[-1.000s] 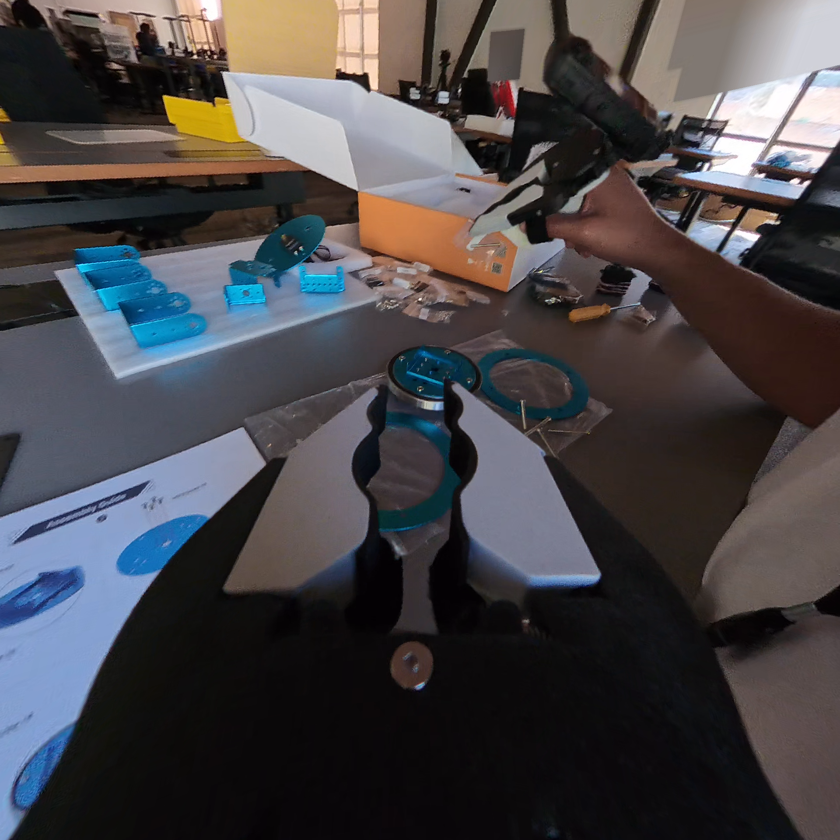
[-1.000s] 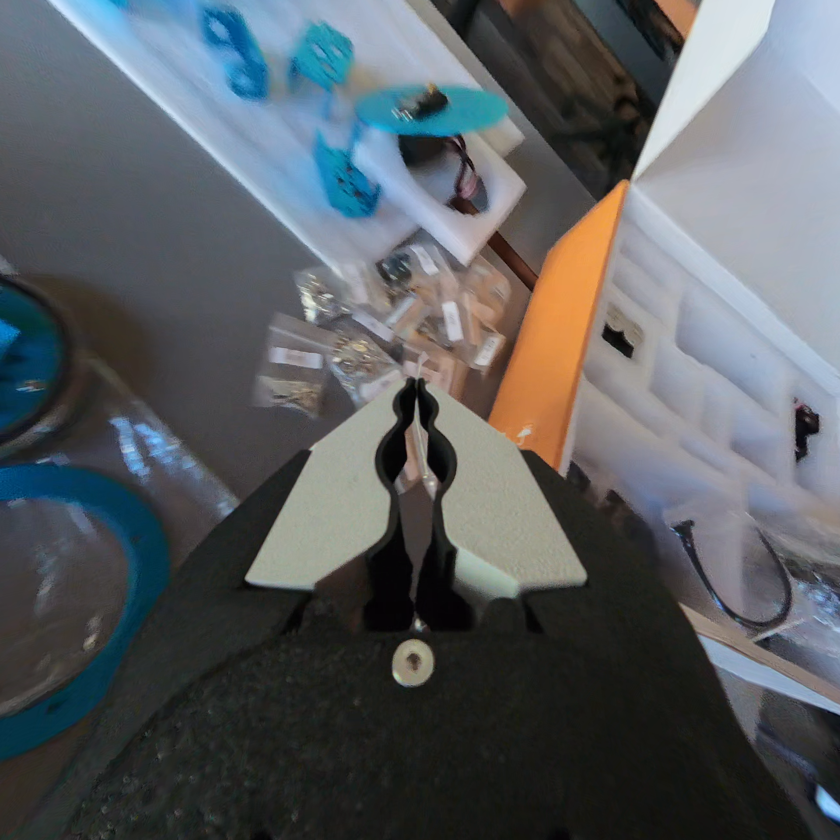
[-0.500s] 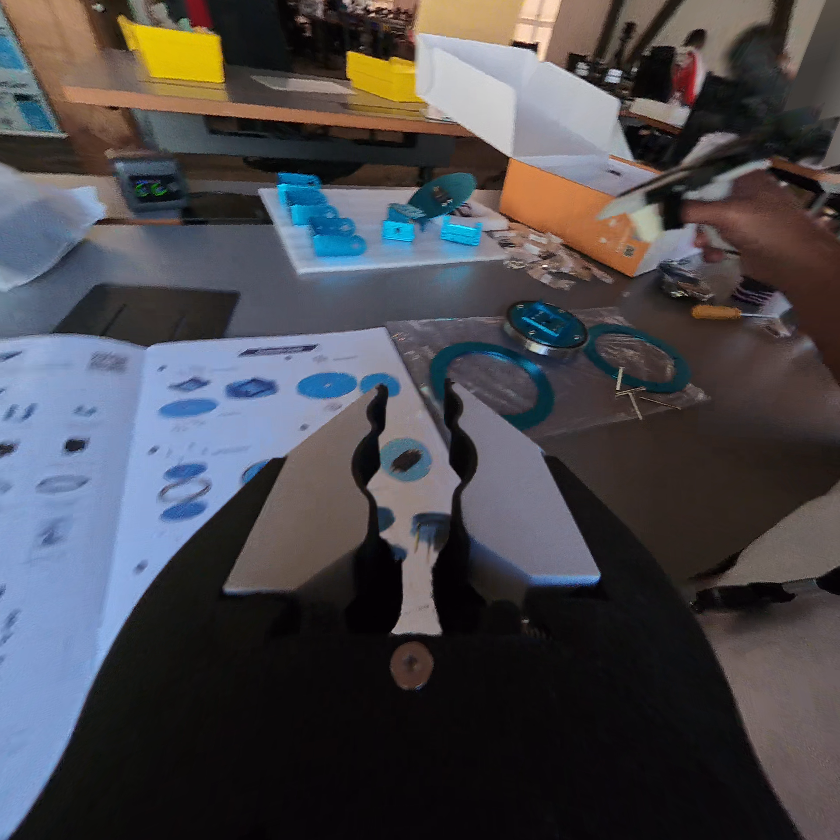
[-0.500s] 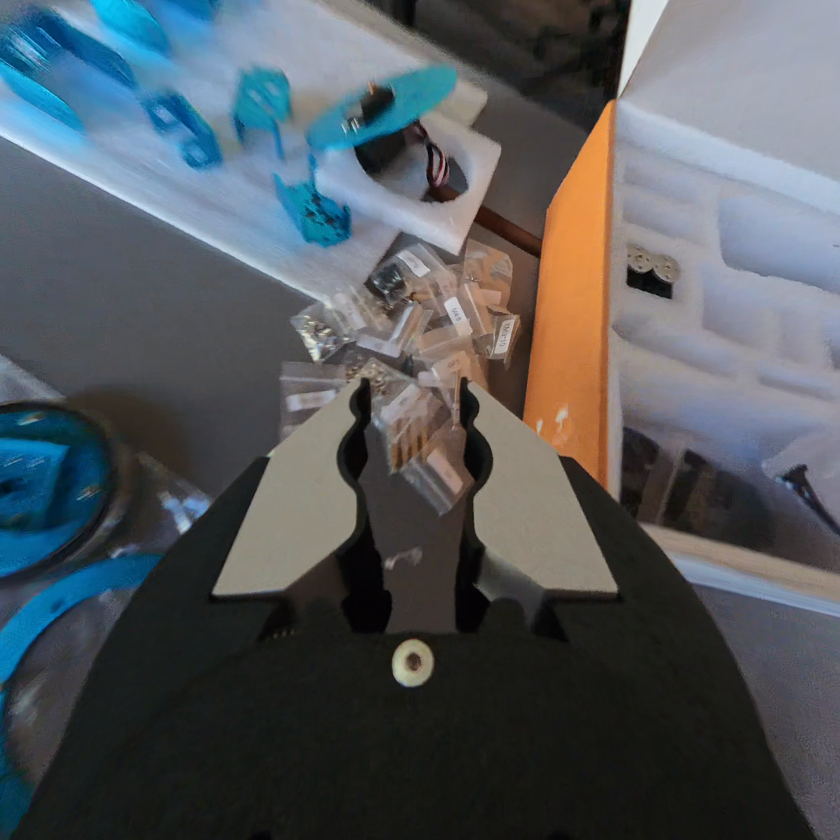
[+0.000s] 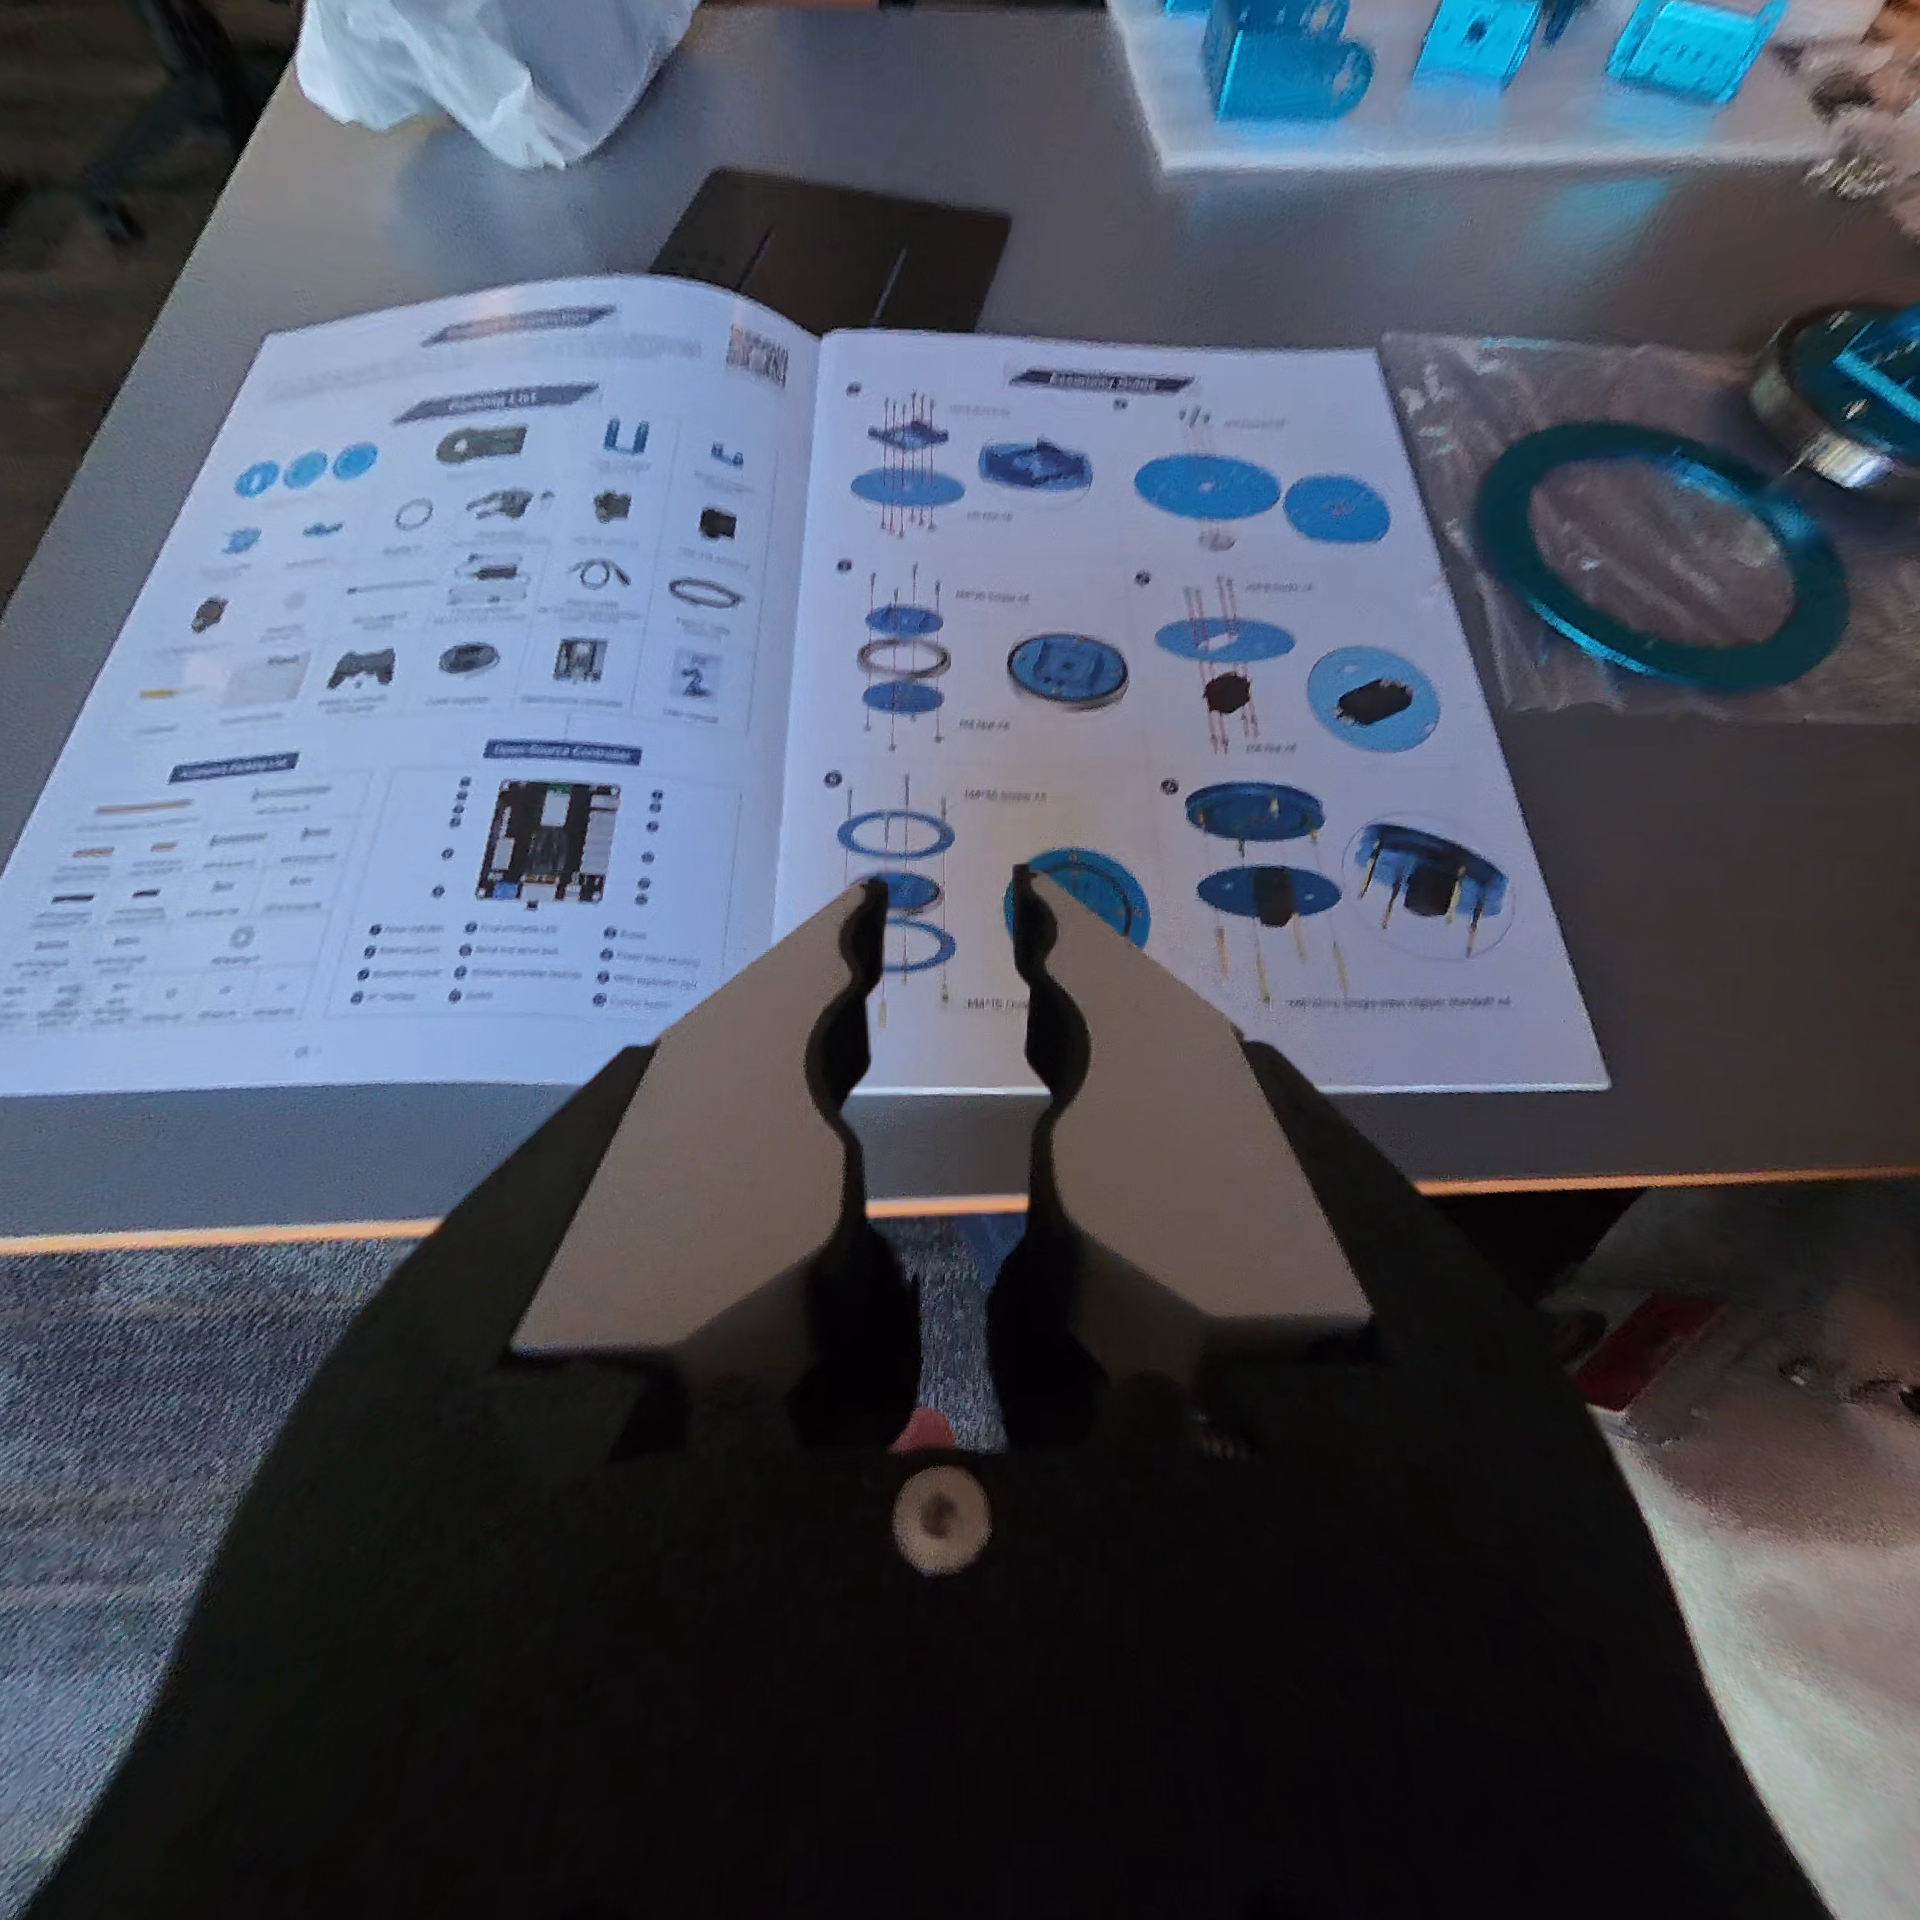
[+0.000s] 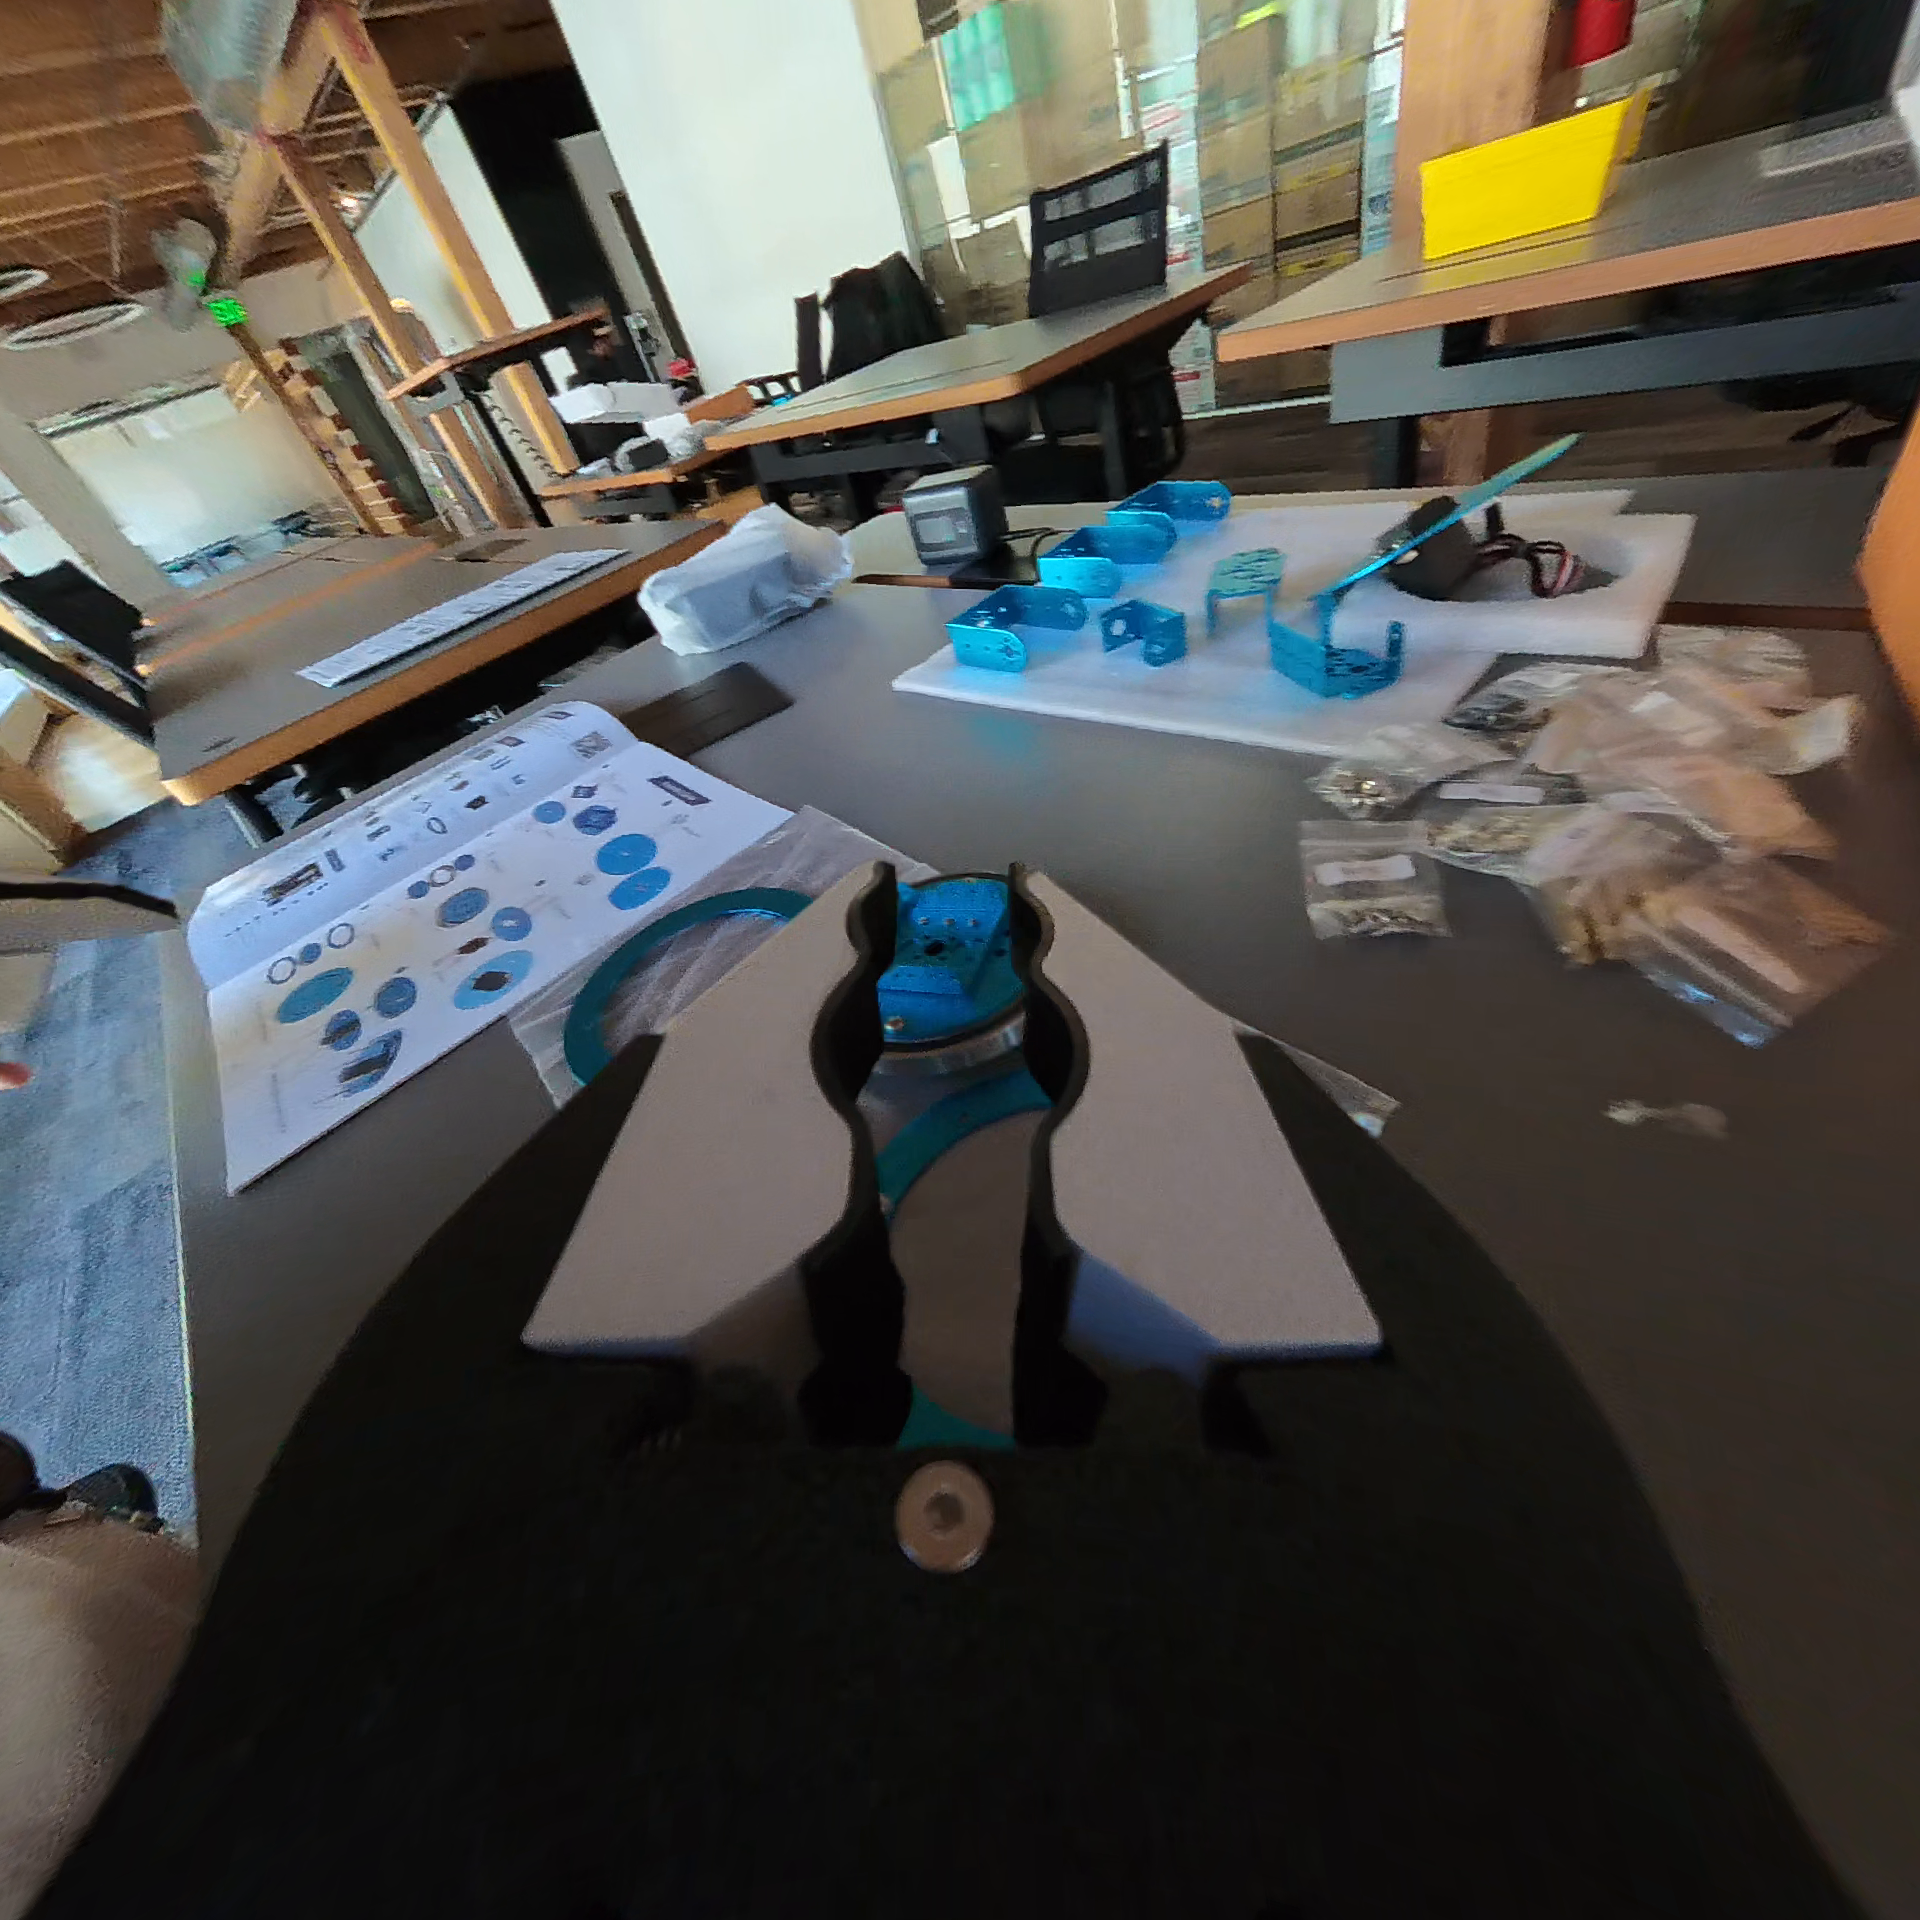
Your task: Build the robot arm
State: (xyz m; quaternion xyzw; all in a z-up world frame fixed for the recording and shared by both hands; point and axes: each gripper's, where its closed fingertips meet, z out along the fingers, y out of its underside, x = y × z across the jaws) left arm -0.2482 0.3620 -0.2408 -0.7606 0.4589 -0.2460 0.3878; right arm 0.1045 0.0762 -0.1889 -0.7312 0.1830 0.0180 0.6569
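My left gripper (image 5: pixel 945 894) is open and empty, held above the near edge of an open assembly booklet (image 5: pixel 727 665) on the grey table (image 5: pixel 1143 260). A teal metal ring (image 5: pixel 1662 561) lies on a clear plastic bag to its right, beside a round blue base with a silver rim (image 5: pixel 1860 405). My right gripper (image 6: pixel 954 883) is open and empty, held over that round blue base (image 6: pixel 940 966) and the teal ring (image 6: pixel 665 956). The booklet (image 6: pixel 447 914) lies to the left in the right wrist view.
A white foam sheet (image 6: pixel 1299 686) carries several blue metal brackets (image 6: pixel 1013 634) and a blue disc with a wired motor (image 6: pixel 1444 530). Small bags of screws (image 6: pixel 1579 831) lie at the right. A black pad (image 5: pixel 831 249) and a white bag (image 5: pixel 488 62) lie beyond the booklet. Left tips to right tips: about 45 cm.
My left gripper swung left from the blue base to the booklet. My right gripper opened, dropped a small screw bag, and turned from the orange box toward the blue base.
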